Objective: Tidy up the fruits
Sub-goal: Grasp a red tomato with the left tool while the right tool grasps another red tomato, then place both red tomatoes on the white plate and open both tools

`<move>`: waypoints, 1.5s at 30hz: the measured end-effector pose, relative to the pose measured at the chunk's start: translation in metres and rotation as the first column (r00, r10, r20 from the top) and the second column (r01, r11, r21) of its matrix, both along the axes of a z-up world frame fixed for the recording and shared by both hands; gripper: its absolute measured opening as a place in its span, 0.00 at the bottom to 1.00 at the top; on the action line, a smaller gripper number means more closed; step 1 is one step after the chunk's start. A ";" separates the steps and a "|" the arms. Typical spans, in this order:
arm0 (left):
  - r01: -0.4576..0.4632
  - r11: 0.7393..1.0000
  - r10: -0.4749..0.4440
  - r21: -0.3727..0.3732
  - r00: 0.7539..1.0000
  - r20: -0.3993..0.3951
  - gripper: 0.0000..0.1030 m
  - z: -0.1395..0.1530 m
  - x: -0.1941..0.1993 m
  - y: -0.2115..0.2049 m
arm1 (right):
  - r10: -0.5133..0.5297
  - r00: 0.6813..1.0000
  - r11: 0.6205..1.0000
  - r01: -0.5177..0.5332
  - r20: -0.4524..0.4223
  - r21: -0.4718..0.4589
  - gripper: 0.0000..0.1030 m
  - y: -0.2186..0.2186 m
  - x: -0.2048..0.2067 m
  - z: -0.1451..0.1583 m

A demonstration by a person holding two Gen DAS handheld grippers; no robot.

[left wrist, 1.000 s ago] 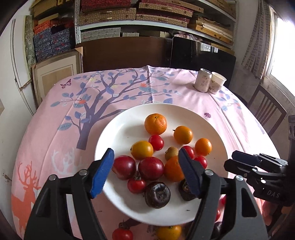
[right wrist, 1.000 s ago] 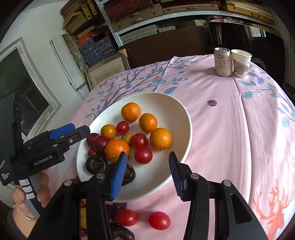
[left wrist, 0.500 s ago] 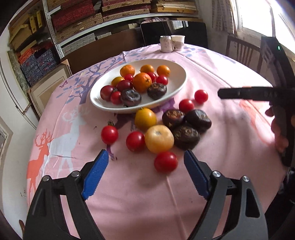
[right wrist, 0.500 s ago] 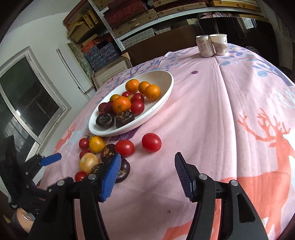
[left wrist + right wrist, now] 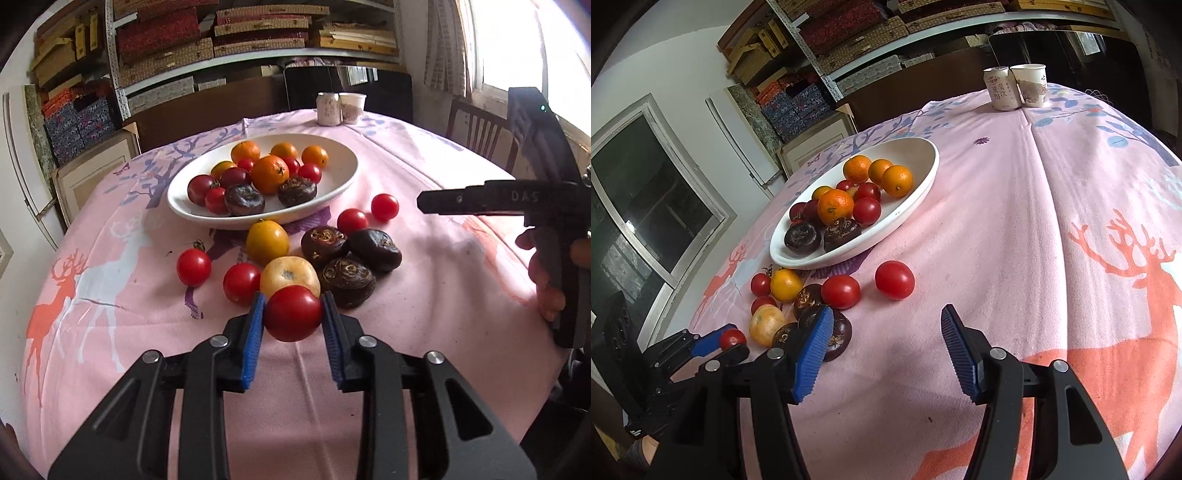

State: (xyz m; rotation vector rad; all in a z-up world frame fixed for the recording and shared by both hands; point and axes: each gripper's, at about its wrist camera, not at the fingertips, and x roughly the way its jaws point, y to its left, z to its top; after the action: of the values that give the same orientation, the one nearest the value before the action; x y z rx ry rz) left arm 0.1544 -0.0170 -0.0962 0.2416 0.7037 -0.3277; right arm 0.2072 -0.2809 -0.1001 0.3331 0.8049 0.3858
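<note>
One red tomato (image 5: 293, 313) sits pinched between the blue pads of the left gripper (image 5: 293, 321), at the near edge of the loose fruit on the pink tablecloth (image 5: 424, 321); whether it is already clear of the cloth is hard to judge from this low angle. The step in hand looks like the pick-up of a stray fruit, and the next move would call for a lift and a forward carry over the pile to the white plate (image 5: 343, 177), with a release into a bare patch on its right side. Just beyond the held tomato lie a pale yellow tomato (image 5: 290, 275), a smaller red one (image 5: 242, 283) and three dark water chestnuts (image 5: 349, 266), all close together, so a low carry could knock them. The left gripper is held nearly level, fingers pointing toward the plate. The right gripper (image 5: 886, 349) hovers with its fingers spread wide and nothing between them, low over the cloth to the right of the pile and aimed roughly at two red tomatoes (image 5: 894, 279). Farther back the plate already holds oranges, tomatoes and two chestnuts, and beyond it stand a can (image 5: 328, 109) and a paper cup (image 5: 352, 107).
</note>
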 end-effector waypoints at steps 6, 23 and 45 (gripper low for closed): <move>-0.024 0.999 0.024 -0.046 1.000 -0.008 0.29 0.005 0.005 0.006 | 0.005 0.998 0.996 -0.011 -0.062 -0.093 0.47 0.017 0.014 -0.005; -0.053 0.992 0.053 -0.118 0.999 -0.006 0.29 0.010 0.007 0.019 | 0.041 0.998 0.961 -0.054 -0.056 -0.273 0.26 0.048 0.048 -0.002; -0.097 0.978 0.096 -0.185 0.995 -0.017 0.35 0.074 0.124 0.017 | 0.044 0.998 0.998 -0.042 0.039 -0.045 0.26 0.029 0.106 0.082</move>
State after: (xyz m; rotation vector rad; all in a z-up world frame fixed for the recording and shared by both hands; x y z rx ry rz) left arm 0.2783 0.0001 -0.0220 0.0289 0.6854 -0.2993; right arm 0.3127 -0.2522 -0.0177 0.2659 0.7809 0.4130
